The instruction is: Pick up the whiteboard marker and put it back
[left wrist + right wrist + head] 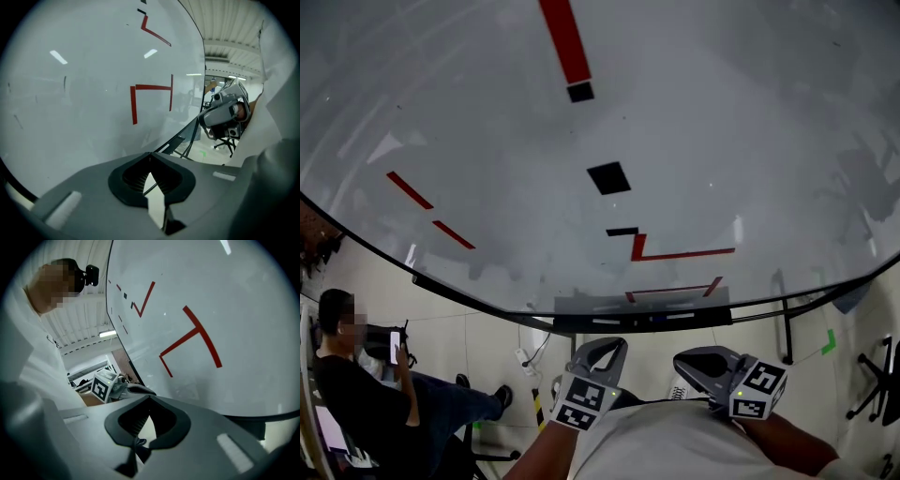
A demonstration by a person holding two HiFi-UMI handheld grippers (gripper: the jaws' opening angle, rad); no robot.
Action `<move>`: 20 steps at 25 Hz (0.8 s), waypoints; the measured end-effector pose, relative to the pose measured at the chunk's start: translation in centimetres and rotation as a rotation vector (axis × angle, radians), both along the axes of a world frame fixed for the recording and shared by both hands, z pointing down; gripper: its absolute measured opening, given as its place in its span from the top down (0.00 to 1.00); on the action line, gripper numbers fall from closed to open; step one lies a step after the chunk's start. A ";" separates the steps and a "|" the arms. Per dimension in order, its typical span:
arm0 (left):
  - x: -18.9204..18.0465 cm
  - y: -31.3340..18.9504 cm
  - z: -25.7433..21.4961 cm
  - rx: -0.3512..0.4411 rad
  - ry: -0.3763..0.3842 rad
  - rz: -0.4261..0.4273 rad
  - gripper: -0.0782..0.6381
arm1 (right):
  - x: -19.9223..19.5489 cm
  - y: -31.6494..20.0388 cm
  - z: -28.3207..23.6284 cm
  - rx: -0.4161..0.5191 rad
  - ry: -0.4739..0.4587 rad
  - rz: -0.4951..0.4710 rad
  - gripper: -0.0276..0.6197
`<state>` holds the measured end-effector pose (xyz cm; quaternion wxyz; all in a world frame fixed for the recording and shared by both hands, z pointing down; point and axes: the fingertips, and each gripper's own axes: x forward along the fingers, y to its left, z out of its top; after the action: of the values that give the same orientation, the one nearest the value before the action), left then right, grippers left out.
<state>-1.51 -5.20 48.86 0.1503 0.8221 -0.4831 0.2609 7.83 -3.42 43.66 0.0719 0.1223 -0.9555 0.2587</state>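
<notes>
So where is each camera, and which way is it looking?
Head view: on the person's head, facing the whiteboard; left hand-held gripper, right hand-held gripper and white shirt at the bottom.
Left gripper view: on the left hand-held gripper, facing the whiteboard; its shut jaws and the right one show.
Right gripper view: on the right hand-held gripper, facing the whiteboard; its shut jaws and the left one show.
Shared: all see the red tape.

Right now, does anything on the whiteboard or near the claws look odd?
Nothing looks spilled or damaged. The whiteboard carries red strips and black squares at mixed angles, apparently on purpose. The left claw and right claw are shut and empty.
</notes>
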 end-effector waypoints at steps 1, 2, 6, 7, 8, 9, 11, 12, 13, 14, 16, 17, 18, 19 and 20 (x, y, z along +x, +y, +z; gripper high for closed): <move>-0.1 -0.1 0.1 -0.001 -0.025 0.016 0.86 | 0.0 -0.2 0.0 0.001 -0.001 0.008 0.95; -0.2 -0.2 0.2 0.001 -0.048 0.033 0.86 | 0.0 -0.5 0.1 0.000 -0.002 0.019 0.95; -0.8 -0.9 0.7 0.019 -0.175 0.139 0.86 | 0.0 -2.1 0.3 -0.030 -0.014 0.108 0.95; -0.9 -0.9 0.8 0.026 -0.215 0.179 0.86 | -0.1 -2.2 0.4 -0.036 -0.013 0.133 0.95; -0.9 -0.8 1.0 0.036 -0.256 0.220 0.85 | -0.2 -2.3 0.5 -0.040 -0.011 0.154 0.95; -1.1 -0.8 1.3 0.048 -0.297 0.258 0.84 | -0.4 -2.3 0.6 -0.040 -0.009 0.168 0.95; -1.5 -0.9 2.1 0.067 -0.376 0.325 0.84 | -1.2 -2.1 0.8 -0.036 -0.005 0.183 0.95; -1.8 -0.9 2.7 0.070 -0.416 0.355 0.84 | -1.6 -1.8 0.9 -0.033 -0.003 0.187 0.95; -2.1 -1.0 3.3 0.069 -0.454 0.383 0.83 | -1.9 -1.5 1.0 -0.030 0.001 0.191 0.95; -2.4 -1.0 3.9 0.066 -0.489 0.407 0.83 | -2.3 -1.2 1.0 -0.027 0.007 0.194 0.95; -3.0 -1.2 5.1 0.057 -0.529 0.443 0.82 | -2.7 -0.7 1.2 -0.022 0.018 0.201 0.95; -3.2 -1.4 5.5 0.050 -0.535 0.454 0.82 | -2.8 -0.5 1.2 -0.021 0.022 0.207 0.95; -3.3 -1.5 6.0 0.042 -0.539 0.464 0.81 | -2.7 -0.3 1.3 -0.023 0.026 0.215 0.95; -3.3 -1.7 6.4 0.035 -0.544 0.475 0.80 | -2.6 -0.2 1.4 -0.025 0.030 0.224 0.95; -3.3 -1.8 6.8 0.031 -0.551 0.486 0.80 | -2.5 -0.1 1.6 -0.029 0.035 0.234 0.95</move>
<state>-4.82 -7.03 55.62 -0.0644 0.8141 -0.2998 0.4932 5.36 -3.48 45.25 0.0596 0.2362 -0.9295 0.2770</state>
